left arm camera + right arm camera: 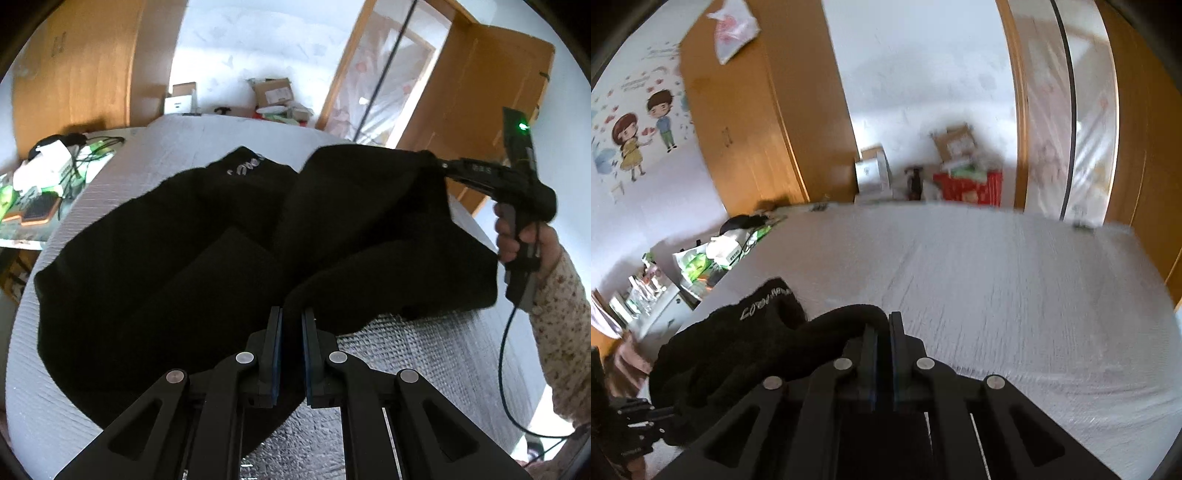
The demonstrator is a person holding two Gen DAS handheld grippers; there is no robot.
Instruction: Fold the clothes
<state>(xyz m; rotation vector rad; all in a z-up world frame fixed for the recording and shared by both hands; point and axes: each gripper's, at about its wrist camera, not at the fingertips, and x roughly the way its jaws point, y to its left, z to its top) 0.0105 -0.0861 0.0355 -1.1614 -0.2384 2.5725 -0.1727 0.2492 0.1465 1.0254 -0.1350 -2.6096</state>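
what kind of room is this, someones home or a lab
Most likely a home bedroom, not a lab. The black garment lies on a wide mattress-like surface, with a wooden wardrobe, a cartoon wall sticker of two children and cardboard boxes on the floor behind it.

Garment (192, 258): black, with pale lettering at 1 edge. Both grippers: black, with blue pads (277, 354). Bed cover (997, 280): light grey, finely ribbed. Sleeve (561, 332): cream, small reddish floral print. Wardrobe (746, 122): orange-brown wood.
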